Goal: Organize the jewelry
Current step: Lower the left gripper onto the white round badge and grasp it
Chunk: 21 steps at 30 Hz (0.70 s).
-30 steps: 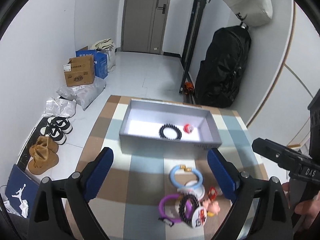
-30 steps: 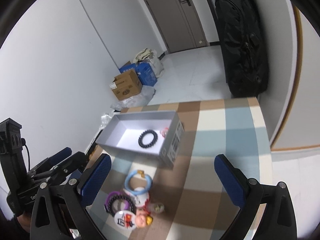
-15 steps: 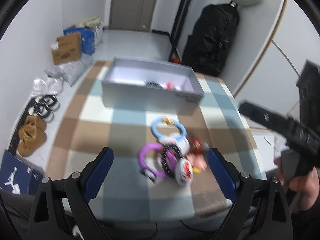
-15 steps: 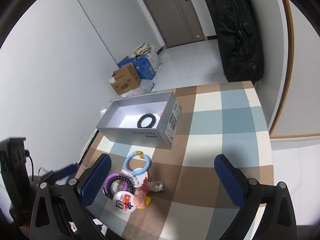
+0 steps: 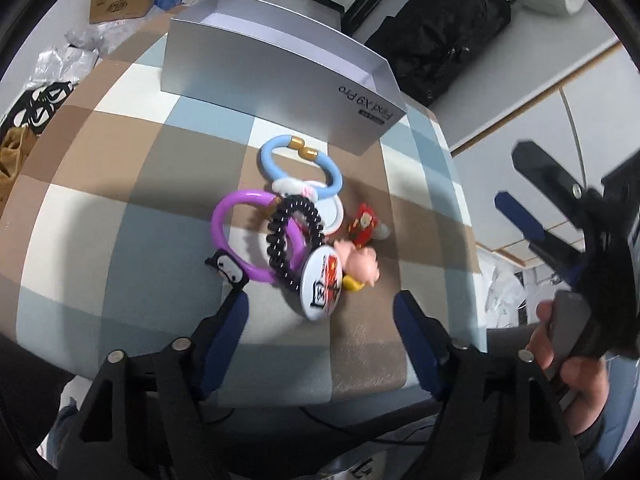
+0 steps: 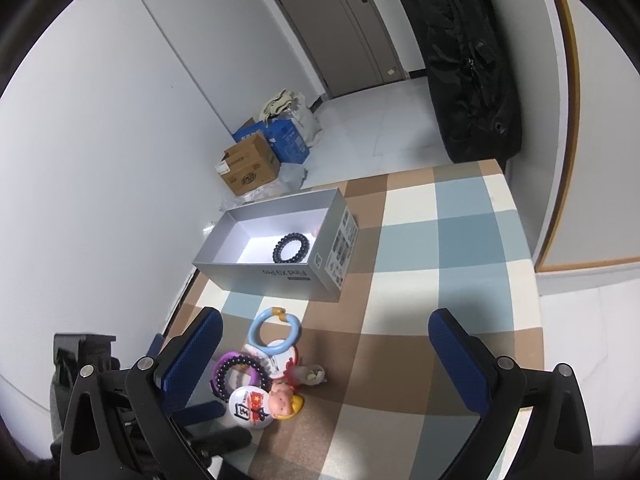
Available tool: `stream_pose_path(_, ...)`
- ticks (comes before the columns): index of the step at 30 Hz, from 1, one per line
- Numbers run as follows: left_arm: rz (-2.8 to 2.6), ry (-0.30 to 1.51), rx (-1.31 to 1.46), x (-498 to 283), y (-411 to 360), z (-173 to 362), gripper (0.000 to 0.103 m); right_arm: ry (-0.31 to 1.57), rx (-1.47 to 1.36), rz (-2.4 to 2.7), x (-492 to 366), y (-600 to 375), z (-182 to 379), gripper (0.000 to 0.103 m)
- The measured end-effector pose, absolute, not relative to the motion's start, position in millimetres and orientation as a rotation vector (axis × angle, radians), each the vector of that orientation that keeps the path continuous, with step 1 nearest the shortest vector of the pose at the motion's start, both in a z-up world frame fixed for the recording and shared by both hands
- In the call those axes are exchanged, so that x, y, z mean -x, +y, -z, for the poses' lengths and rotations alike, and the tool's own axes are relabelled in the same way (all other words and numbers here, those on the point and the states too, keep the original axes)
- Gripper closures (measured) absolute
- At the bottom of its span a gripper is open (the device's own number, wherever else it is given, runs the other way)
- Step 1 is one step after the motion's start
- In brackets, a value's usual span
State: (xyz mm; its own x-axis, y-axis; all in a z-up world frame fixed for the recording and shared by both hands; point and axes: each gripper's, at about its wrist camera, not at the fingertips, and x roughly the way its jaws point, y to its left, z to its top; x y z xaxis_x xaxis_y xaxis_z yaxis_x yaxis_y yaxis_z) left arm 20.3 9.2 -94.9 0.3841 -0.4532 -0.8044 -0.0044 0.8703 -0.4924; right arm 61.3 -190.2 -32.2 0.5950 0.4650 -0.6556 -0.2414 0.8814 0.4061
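Left gripper (image 5: 320, 312), tilted steeply down over the checked tablecloth (image 5: 120, 216): its blue-padded jaws have just been closing, yet stand apart with nothing between them and touch nothing. The cluster of jewelry lies just ahead of the fingertips, nearer the left finger (image 5: 228, 320). It comprises a purple ring (image 5: 224, 236) with a black beaded bracelet (image 5: 280, 236) lying across it, a round white badge (image 5: 324, 284) closest to the jaws, a pink pig figure (image 5: 360, 264) touching the badge, a small red charm (image 5: 362, 226) just beyond the pig, and a light blue ring (image 5: 300, 168) with gold ends farthest out. Beyond the blue ring stands the grey box (image 5: 280, 68), its long wall facing the fingers.

Right gripper (image 6: 324, 360), held in a person's hand (image 5: 568, 364): jaws wide apart, empty, above the cloth. The same cluster lies beside its left finger (image 6: 192, 356); the box sits farther ahead, open, with a dark beaded bracelet (image 6: 290, 248) on its floor
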Motion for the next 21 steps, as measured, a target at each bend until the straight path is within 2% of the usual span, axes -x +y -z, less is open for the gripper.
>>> stream_pose_path(4,0.28,1.152,0.459,-21,5,97,0.061,0.836,-0.303,-0.42,-60,-194,31,0.0)
stream_pose_path(6,0.291,1.171,0.459,-21,-1,99,0.082,0.832,-0.305,-0.421,-60,-196,30,0.0)
stream_pose_path(7,0.285,1.179,0.446,-20,-4,100,0.085,0.83,-0.306,-0.422,-60,-196,29,0.0)
stream_pose_path(12,0.281,1.172,0.401,-18,-6,96,0.092,0.825,-0.314,-0.423,-58,-199,28,0.0)
stream_pose_path(21,0.3,1.186,0.347,-14,-7,91,0.095,0.826,-0.32,-0.424,-58,-202,27,0.0)
